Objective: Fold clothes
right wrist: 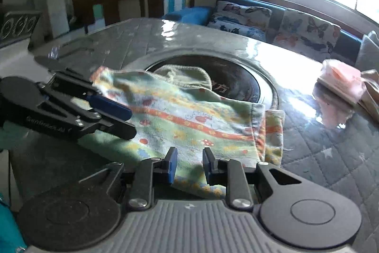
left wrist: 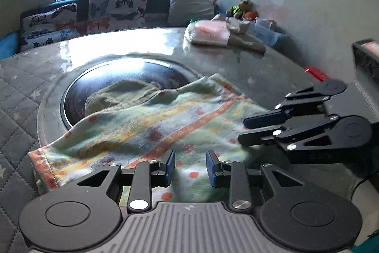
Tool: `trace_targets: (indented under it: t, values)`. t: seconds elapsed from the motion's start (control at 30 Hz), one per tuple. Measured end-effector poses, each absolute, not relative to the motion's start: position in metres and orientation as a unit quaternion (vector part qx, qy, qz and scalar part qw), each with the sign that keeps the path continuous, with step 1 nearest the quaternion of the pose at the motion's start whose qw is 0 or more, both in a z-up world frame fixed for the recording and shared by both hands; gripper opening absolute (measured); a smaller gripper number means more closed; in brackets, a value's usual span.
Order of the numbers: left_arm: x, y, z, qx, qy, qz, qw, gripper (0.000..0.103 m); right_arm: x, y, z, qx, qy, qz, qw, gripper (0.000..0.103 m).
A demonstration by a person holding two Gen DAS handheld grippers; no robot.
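Both claws stand spread, nothing pinched. The left claw (left wrist: 190, 168) hovers over the near edge of the cloth (left wrist: 151, 132), its blue pads clear of the fabric. The right claw (right wrist: 188, 166) hangs over the cloth's other near side, pads likewise apart — whether either touches the fabric I cannot tell.

The cloth, a printed piece in green with orange bands, lies rumpled on the table (left wrist: 248, 68). In the left view its far end, toward 11 o'clock, droops onto the dark round plate (left wrist: 113, 77) set in the tabletop. In the right view one edge at 3 o'clock is doubled over, so a fold or a stray flap already lies there. That fits a fold half made as well as a piece only thrown down.

To grip well, I judge each claw should take a single layer near a corner, level with the other, and keep the cloth taut between them so the edges meet squarely.

Around it: a pink pile (left wrist: 208, 33) at 1 o'clock in the left view, well apart. The plate's rim could snag the drooping end.
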State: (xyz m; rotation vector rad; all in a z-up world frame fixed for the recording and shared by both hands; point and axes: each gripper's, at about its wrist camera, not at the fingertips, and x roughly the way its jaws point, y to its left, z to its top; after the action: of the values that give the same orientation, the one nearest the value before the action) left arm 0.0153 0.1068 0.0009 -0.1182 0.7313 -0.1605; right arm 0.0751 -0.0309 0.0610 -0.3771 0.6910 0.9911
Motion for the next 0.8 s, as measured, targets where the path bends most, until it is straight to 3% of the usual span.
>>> trace_targets:
  t: [0.33, 0.67, 0.8]
  values:
    - [-0.018, 0.122, 0.0, -0.096, 0.358, -0.047, 0.927, 0.035, 0.109, -0.051, 0.066, -0.12, 0.348, 0.417, 0.831, 0.026]
    - [-0.068, 0.158, -0.004, -0.173, 0.362, 0.004, 0.916, 0.035, 0.129, -0.053, 0.049, -0.109, 0.369, 0.39, 0.837, 0.037]
    - [-0.072, 0.169, 0.002, -0.185, 0.359, 0.025, 0.915, 0.038, 0.134, -0.056, 0.056, -0.1, 0.359, 0.378, 0.847, 0.054]
